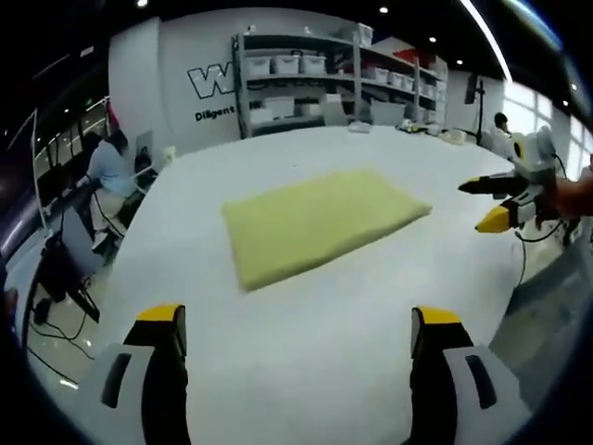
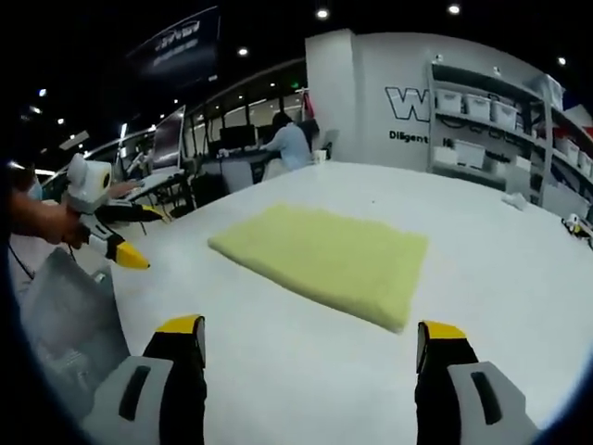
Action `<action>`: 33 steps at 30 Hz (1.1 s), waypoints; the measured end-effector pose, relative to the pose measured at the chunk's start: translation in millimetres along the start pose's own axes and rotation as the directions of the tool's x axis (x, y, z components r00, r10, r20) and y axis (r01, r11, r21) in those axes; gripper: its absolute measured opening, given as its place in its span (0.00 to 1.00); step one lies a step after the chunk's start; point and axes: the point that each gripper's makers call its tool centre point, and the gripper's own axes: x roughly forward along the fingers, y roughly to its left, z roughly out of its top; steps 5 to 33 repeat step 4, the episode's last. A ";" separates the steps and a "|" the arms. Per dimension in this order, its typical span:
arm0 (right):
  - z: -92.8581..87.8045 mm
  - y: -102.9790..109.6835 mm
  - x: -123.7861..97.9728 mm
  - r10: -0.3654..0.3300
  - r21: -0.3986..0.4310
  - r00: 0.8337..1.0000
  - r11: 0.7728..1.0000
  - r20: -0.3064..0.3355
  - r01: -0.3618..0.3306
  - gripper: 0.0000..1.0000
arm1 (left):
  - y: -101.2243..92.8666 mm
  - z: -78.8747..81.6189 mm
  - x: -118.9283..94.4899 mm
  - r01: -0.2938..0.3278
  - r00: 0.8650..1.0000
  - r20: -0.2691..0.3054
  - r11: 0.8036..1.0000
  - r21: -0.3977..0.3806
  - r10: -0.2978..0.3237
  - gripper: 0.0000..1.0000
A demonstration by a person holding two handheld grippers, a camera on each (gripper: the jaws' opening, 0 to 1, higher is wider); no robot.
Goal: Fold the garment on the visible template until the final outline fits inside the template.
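white table [image 1: 306, 343] in a workshop with storage shelves [image 1: 306, 83] behind, folded yellow garment [image 1: 320, 222] lay flat mid-table, left gripper [image 1: 296, 320] hung spread and empty before it, right gripper [image 2: 310, 329] likewise spread, left gripper view alone caught a seated person [image 1: 111, 171] at left

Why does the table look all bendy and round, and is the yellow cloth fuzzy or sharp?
In the left gripper view the fisheye lens bows the white table into a curve, and the yellow cloth looks soft, a bit blurred. In the right gripper view the table bends the same way, the cloth is slightly fuzzy, ceiling lights glare as bright dots, and shadows are faint.
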 end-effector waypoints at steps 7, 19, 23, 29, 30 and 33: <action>0.5 -3.8 -1.0 0.002 -0.003 1.000 1.000 0.007 -0.002 0.92 | -3.3 1.0 1.2 -0.005 1.000 0.005 1.000 -0.004 0.005 0.98; 0.5 -3.8 -1.0 0.002 -0.003 1.000 1.000 0.007 -0.002 0.92 | -3.3 1.0 1.2 -0.005 1.000 0.005 1.000 -0.004 0.005 0.98; 0.5 -3.8 -1.0 0.002 -0.003 1.000 1.000 0.007 -0.002 0.92 | -3.3 1.0 1.2 -0.005 1.000 0.005 1.000 -0.004 0.005 0.98; 0.5 -3.8 -1.0 0.002 -0.003 1.000 1.000 0.007 -0.002 0.92 | -3.3 1.0 1.2 -0.005 1.000 0.005 1.000 -0.004 0.005 0.98; 0.5 -3.8 -1.0 0.002 -0.003 1.000 1.000 0.007 -0.002 0.92 | -3.3 1.0 1.2 -0.005 1.000 0.005 1.000 -0.004 0.005 0.98; 0.5 -3.8 -1.0 0.002 -0.003 1.000 1.000 0.007 -0.002 0.92 | -3.3 1.0 1.2 -0.005 1.000 0.005 1.000 -0.004 0.005 0.98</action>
